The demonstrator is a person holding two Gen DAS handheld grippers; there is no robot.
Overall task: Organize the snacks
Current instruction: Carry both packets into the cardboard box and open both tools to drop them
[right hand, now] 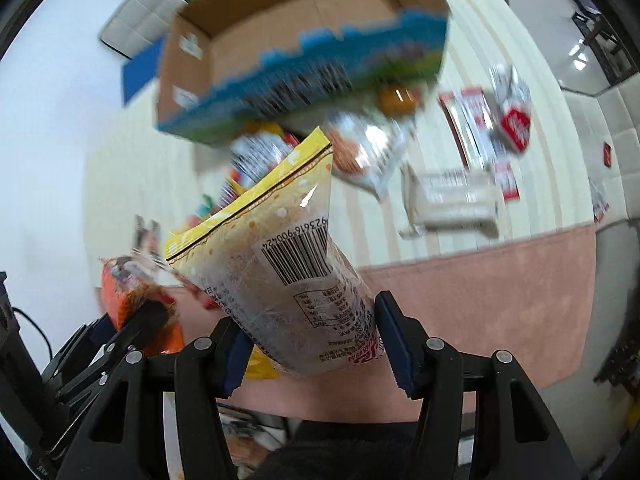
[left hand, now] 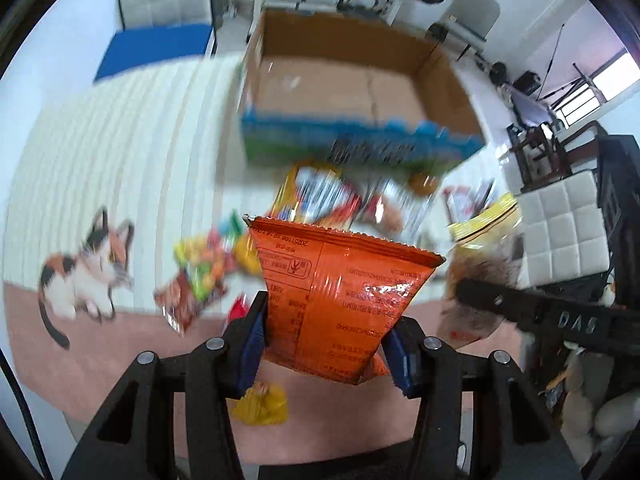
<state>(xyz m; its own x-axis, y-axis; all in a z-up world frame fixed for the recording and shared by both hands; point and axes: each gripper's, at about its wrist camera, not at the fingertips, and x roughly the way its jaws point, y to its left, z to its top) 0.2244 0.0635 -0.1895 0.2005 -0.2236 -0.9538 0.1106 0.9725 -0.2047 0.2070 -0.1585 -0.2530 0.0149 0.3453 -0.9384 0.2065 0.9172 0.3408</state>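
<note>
An orange snack bag point(left hand: 336, 300) hangs pinched at its lower end between the blue pads of the left claw point(left hand: 326, 350), its crimped top edge pointing toward the open cardboard box point(left hand: 352, 88) beyond. The jaws are drawn in tight against the foil, creasing it. Just beside it to the right, the right claw point(right hand: 312, 342) has a clear-and-yellow snack bag point(right hand: 280, 264) gripped the same way (barcode side up), its pads pressed into the bag's narrow lower part so that the yellow sealed top fans out above.

Both bags are off the floor, held over a striped cream rug point(right hand: 480, 60) with a pink border point(right hand: 500, 292). Below them a scatter of loose snack packets point(left hand: 320, 200) lies in front of the box, though blur keeps most of them unreadable; a red-and-white packet point(right hand: 514, 124) and a pale long package point(right hand: 452, 204) lie further to the right. The box, with its blue and green printed side, sits empty on the rug. A cat picture point(left hand: 88, 264) decorates the rug at the left.
</note>
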